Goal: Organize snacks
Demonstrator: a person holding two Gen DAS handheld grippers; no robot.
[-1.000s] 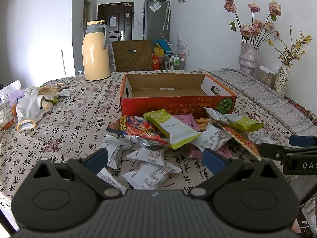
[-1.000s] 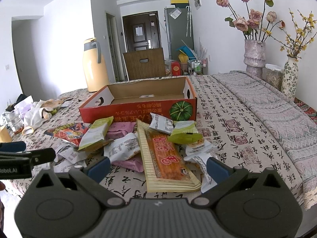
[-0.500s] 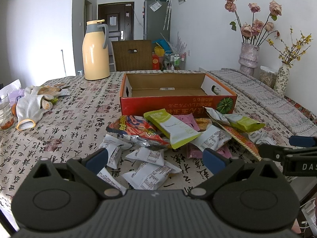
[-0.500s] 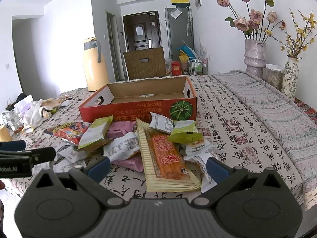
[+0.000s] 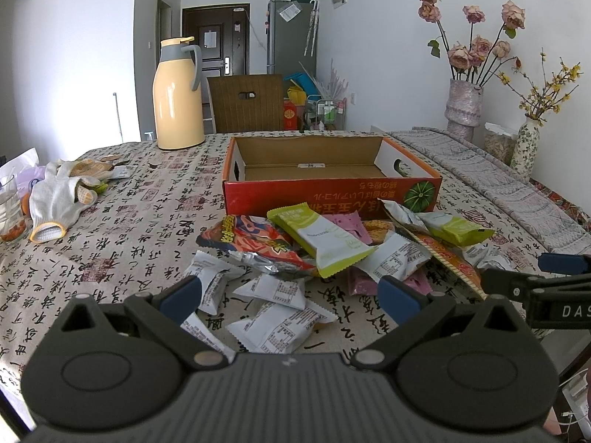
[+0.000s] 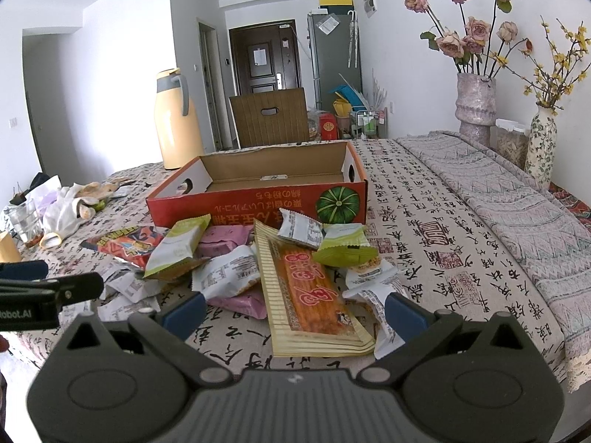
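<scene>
An empty red cardboard box stands open on the table. A heap of snack packets lies in front of it: a green-and-white pack, a red-orange bag, white packets, and a long yellow-orange pack. My left gripper is open and empty, held above the white packets at the near edge. My right gripper is open and empty, held above the long yellow-orange pack. Each gripper shows at the edge of the other's view.
A yellow thermos jug stands at the far left of the table. White gloves and a glass lie at the left edge. Two flower vases stand at the far right by a grey runner. A chair stands behind the table.
</scene>
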